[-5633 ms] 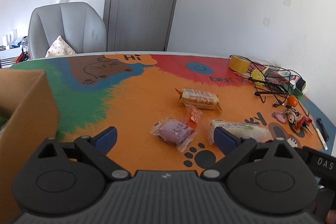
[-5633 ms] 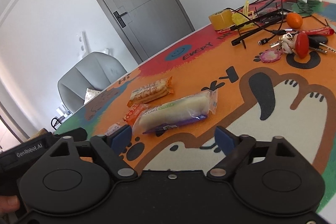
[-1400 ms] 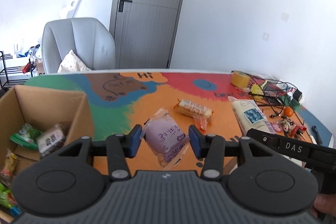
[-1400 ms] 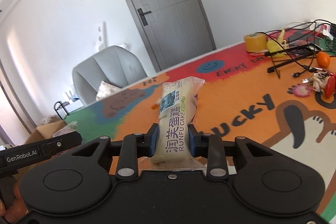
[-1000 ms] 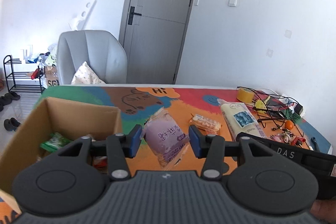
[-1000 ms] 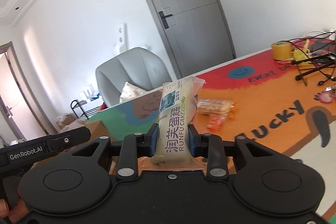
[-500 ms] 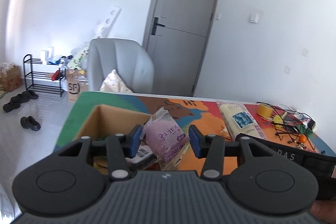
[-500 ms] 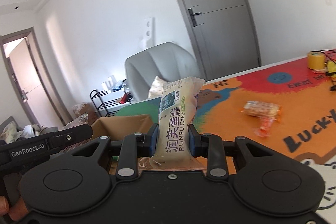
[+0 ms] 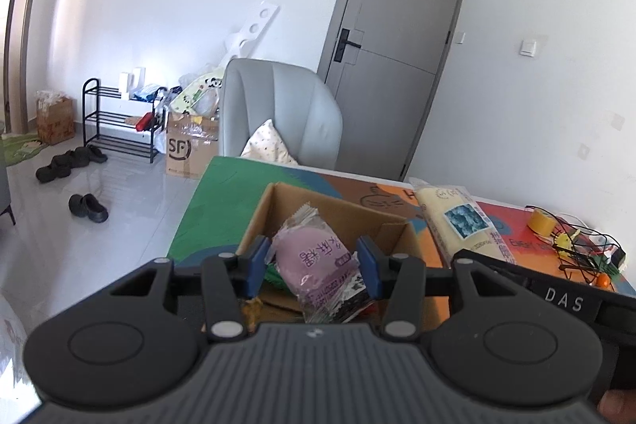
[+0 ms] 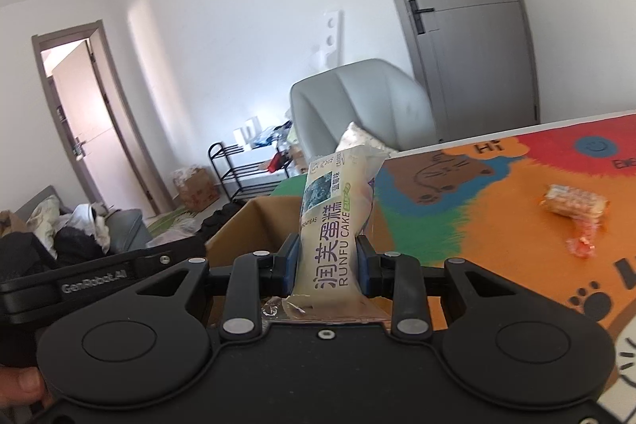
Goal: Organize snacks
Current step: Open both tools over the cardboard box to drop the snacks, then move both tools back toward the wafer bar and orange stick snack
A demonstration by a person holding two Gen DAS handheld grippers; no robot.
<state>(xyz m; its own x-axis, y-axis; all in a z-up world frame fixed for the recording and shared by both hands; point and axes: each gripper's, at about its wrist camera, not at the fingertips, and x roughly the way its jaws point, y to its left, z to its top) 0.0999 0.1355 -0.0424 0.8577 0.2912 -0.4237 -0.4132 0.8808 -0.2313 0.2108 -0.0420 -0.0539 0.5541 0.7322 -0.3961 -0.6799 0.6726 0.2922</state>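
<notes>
My left gripper (image 9: pixel 314 267) clamps the purple snack pack (image 9: pixel 314 259) over the cardboard box (image 9: pixel 342 211); my right gripper (image 10: pixel 328 265) pinches the Runfu cake (image 10: pixel 336 221) upright beside it — risk: its long wrapper catches the rim and tips out.

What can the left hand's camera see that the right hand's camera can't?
Only the left view shows the purple snack pinched in the left gripper, snacks inside the box, and shoes on the floor. Only the right view shows two snacks lying on the table, and an open doorway. Both show the cardboard box, the grey chair, the grey door, and the long cake pack clamped in the right gripper.
</notes>
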